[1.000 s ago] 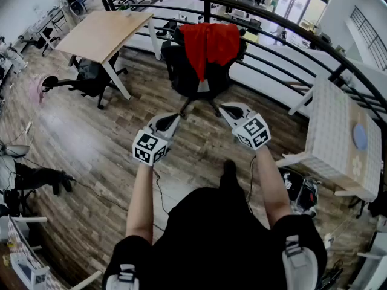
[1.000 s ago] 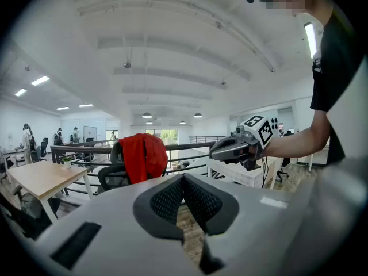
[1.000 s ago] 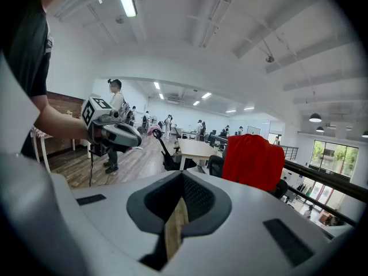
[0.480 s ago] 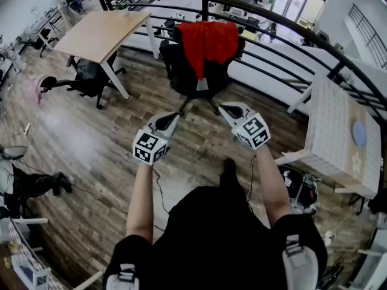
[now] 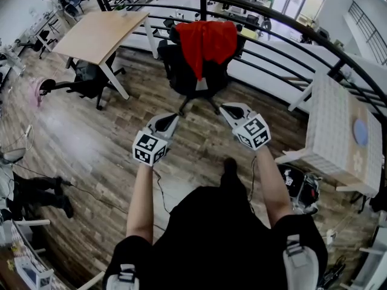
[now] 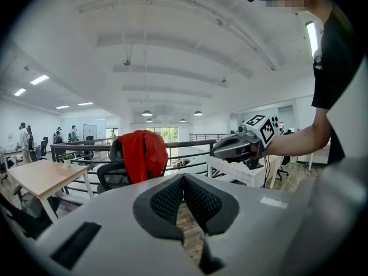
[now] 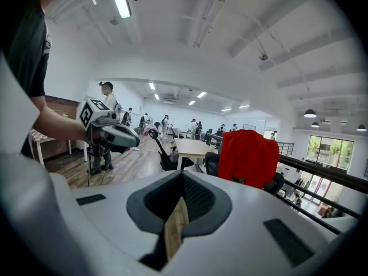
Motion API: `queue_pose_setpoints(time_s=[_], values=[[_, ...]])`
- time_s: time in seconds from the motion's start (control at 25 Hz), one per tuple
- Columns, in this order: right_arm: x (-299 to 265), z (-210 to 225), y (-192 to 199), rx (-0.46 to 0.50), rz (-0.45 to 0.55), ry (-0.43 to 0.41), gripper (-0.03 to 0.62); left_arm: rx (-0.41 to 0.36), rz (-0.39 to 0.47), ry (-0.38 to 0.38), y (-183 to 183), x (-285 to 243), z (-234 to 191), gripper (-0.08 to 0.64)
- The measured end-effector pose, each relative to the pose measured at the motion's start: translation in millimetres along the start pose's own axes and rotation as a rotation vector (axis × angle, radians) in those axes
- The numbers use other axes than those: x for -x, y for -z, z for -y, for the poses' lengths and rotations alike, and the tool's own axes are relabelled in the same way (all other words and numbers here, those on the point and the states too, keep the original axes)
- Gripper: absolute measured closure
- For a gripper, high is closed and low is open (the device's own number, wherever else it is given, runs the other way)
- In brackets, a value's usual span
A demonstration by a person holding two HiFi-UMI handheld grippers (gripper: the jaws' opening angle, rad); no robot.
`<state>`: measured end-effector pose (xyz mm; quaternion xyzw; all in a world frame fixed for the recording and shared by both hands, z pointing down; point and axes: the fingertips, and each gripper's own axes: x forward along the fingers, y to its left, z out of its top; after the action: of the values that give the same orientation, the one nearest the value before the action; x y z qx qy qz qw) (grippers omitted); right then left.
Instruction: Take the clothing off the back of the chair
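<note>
Pretty much nothing has moved since a second ago, at least not the bits that matter. Both claws sit in the same spot, and only someone in dark clothes off at the left edge of the room has shifted a bit.

The red cloth garment point(image 5: 208, 41) is draped over the top of the black mesh office chair point(image 5: 195, 80). It hangs down both sides of the backrest, so I'd guess its own weight is all that keeps it there. It's straight ahead of both claws, a little above where they point and well apart from them, with bare wooden plank floor point(image 5: 199, 138) in between. The curved black metal railing point(image 5: 272, 14) runs right behind the chair.

The person has the left claw point(image 5: 171, 119) and the right claw point(image 5: 228, 108) side by side at about waist level, tilted slightly down and both aimed at the chair. To me it looks like a lining-up pose before walking in, not a reach yet.

Claw state: the left one is fully closed, pads pressed together, nothing between them. The right one is closed too and empty. The tan strip you see past its pads is just the floor showing through. Neither is touching anything, so both will have to open before they get to the cloth.
</note>
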<state>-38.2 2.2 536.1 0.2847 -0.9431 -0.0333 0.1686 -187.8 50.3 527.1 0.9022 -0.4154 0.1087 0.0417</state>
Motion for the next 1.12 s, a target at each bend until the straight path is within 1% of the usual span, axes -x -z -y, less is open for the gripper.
queue_pose_setpoints(time_s=[0.08, 0.24, 0.56, 0.72, 1.12], values=[[0.8, 8.6, 4.7, -0.011, 0.000, 0.012, 0.594, -0.001, -0.009, 0.001, 0.9, -7.3, -0.4, 0.557], [1.6, 23.2, 11.8, -0.027, -0.002, 0.005, 0.592, 0.000, -0.020, 0.002, -1.6, -23.6, -1.2, 0.557], [-7.7, 63.4, 9.2, -0.046, 0.011, 0.010, 0.592, -0.002, -0.037, 0.000, -14.4, -55.0, -12.3, 0.557], [-12.8, 79.4, 12.6, -0.058, 0.013, -0.018, 0.594, 0.009, -0.053, -0.006, -14.1, -71.6, -16.7, 0.557], [-15.1, 116.2, 28.5, -0.077, 0.008, -0.041, 0.594, 0.008, -0.060, -0.036, -13.4, -109.5, -23.0, 0.557]])
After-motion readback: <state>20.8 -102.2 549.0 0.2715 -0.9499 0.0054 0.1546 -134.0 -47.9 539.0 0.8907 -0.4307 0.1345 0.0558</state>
